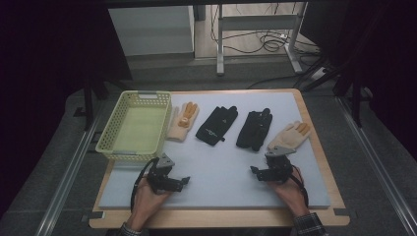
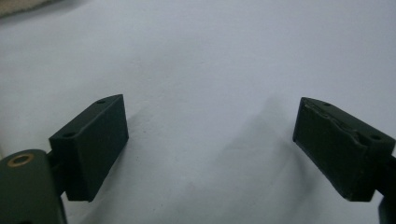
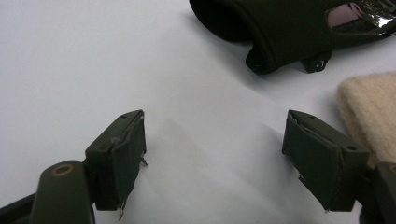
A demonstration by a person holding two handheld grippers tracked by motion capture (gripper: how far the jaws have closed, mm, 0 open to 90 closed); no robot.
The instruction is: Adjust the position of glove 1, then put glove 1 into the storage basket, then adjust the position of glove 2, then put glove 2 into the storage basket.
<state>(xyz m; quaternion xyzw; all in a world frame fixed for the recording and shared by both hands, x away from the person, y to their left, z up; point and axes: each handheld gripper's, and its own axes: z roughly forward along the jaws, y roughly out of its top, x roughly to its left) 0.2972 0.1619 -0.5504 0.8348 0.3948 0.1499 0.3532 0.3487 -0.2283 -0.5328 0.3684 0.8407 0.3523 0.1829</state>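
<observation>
Four gloves (image 1: 217,125) lie beyond both tools, left tool (image 1: 185,180) and right tool (image 1: 253,169) gaping empty, basket (image 1: 109,140) unfilled, so nothing's started.

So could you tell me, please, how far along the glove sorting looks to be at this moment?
Nothing looks done yet: the yellow basket holds nothing. Nothing is in hand either; the left gripper and right gripper are both open over the white mat. All four gloves are left: a cream glove, two black gloves, and another cream glove by the right gripper.
</observation>
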